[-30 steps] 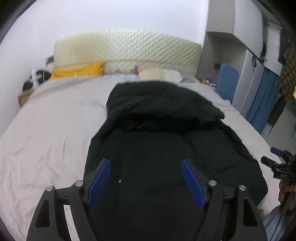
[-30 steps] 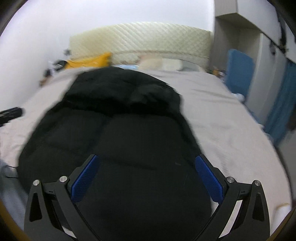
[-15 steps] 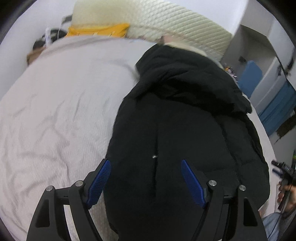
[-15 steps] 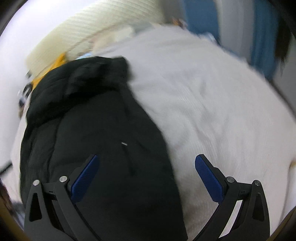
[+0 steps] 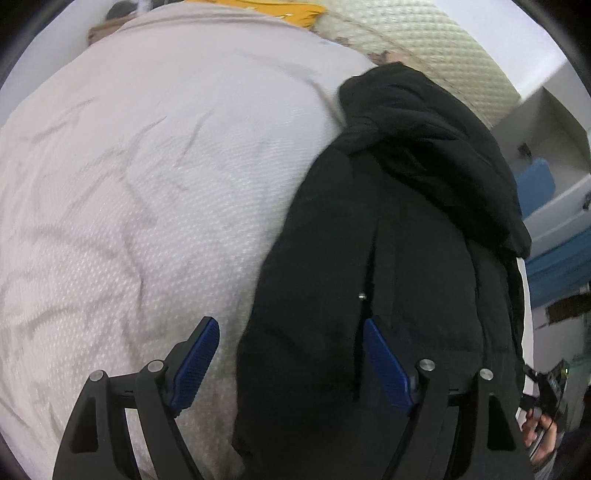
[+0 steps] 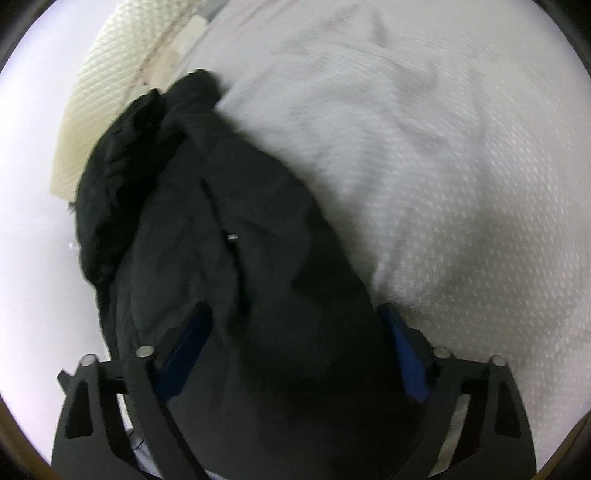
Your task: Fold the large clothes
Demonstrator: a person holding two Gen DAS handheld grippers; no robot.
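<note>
A large black padded jacket [image 5: 388,236] lies lengthwise on a bed, hood end toward the headboard. It also shows in the right wrist view [image 6: 236,236]. My left gripper [image 5: 291,354] is open, straddling the jacket's left bottom edge, left finger over the sheet. My right gripper [image 6: 295,343] is open, low over the jacket's right bottom corner, the cloth bulging between the jaws. A small metal snap [image 5: 361,295] shows on the jacket front.
The bed has a pale textured cover [image 5: 147,184], also seen in the right wrist view [image 6: 443,166]. A quilted cream headboard [image 5: 424,48] and a yellow pillow [image 5: 273,9] are at the far end. A blue chair [image 5: 535,181] stands by the wall.
Both grippers have dropped toward the jacket's bottom end and swung outward, left to the left edge, right to the right edge. Both stay open.
</note>
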